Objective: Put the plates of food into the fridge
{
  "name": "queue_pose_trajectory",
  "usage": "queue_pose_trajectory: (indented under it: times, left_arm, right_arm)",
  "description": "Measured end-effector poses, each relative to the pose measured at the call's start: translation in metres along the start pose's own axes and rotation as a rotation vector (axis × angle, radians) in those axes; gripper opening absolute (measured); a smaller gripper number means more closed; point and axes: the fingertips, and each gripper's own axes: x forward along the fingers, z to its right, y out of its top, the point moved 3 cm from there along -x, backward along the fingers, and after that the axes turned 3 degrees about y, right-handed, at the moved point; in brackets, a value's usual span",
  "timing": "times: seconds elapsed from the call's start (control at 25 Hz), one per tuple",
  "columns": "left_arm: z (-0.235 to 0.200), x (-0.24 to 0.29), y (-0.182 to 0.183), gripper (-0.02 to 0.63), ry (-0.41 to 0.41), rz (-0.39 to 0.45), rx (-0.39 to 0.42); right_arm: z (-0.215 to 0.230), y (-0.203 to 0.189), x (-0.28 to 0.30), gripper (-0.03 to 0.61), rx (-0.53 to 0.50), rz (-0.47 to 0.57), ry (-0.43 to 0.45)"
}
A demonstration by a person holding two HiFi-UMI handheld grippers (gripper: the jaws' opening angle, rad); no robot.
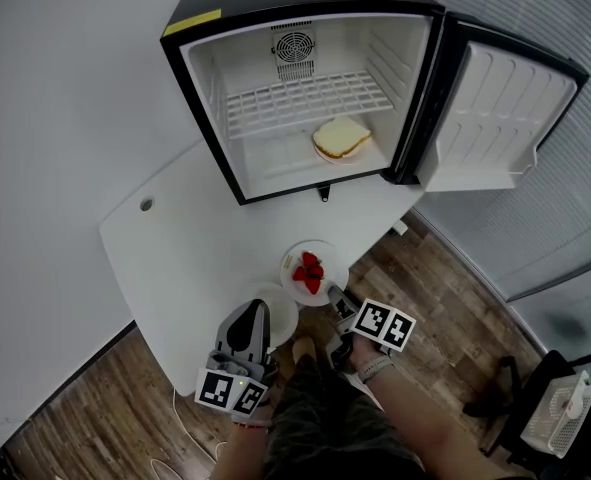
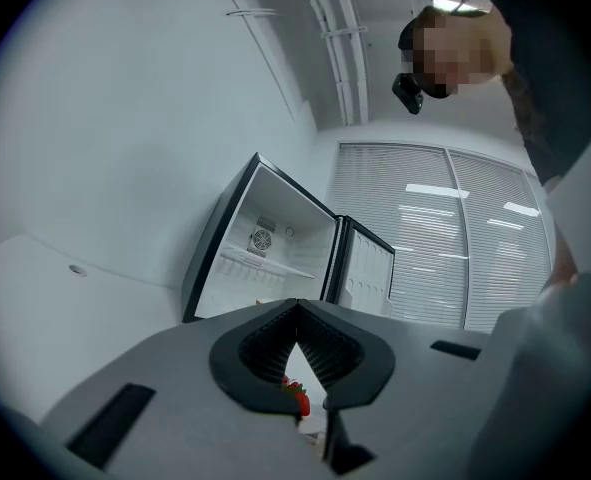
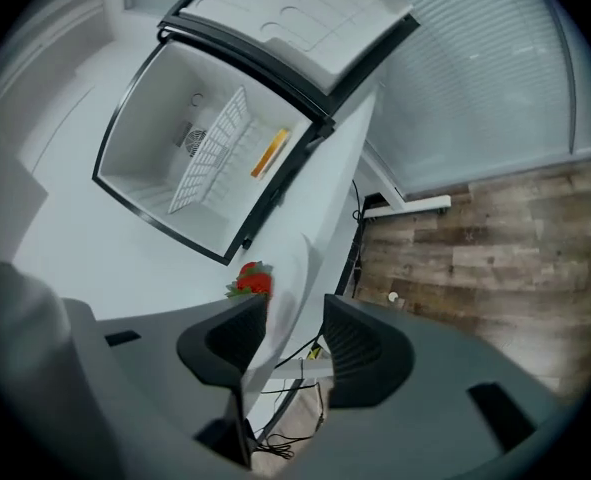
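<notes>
White table [image 1: 175, 238] carries an open mini fridge [image 1: 305, 8], a strawberry plate [image 1: 291, 264] and a second white plate [image 1: 283, 313] near its front edge

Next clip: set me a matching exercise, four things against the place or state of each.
Things:
1 sandwich
2 strawberries
3 fridge door
4 left claw

Places or states:
A swung open
B shut
C under the wire shelf
D on a plate on the table

Pairs: 1-C; 2-D; 3-A; 4-B
</notes>
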Motion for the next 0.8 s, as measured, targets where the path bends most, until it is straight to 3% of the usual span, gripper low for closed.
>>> queue_pose_trajectory:
  times: [0.16, 0.4, 0.56, 0.8]
  left_arm:
    - [-0.004, -0.001, -0.003, 0.008, 0.004, -0.002, -0.007]
    - [-0.012, -0.002, -0.004, 0.008, 0.020, -0.005, -0.015]
    - [-0.015, -0.002, -0.003, 0.008, 0.022, -0.007, -0.016]
    - [-0.017, 0.002, 0.000, 0.008, 0.020, -0.003, -0.021]
  right_arm:
    - [0.006, -0.003, 0.012, 0.158, 0.074, -0.009, -0.013]
    - [0.006, -0.005, 0.021, 0.152, 0.105, -0.041, 0.024]
    - [-0.001, -0.003, 0.021, 0.063, 0.107, -0.033, 0.056]
    - [-0.001, 0.006, 0.014, 0.028, 0.163, -0.008, 0.077]
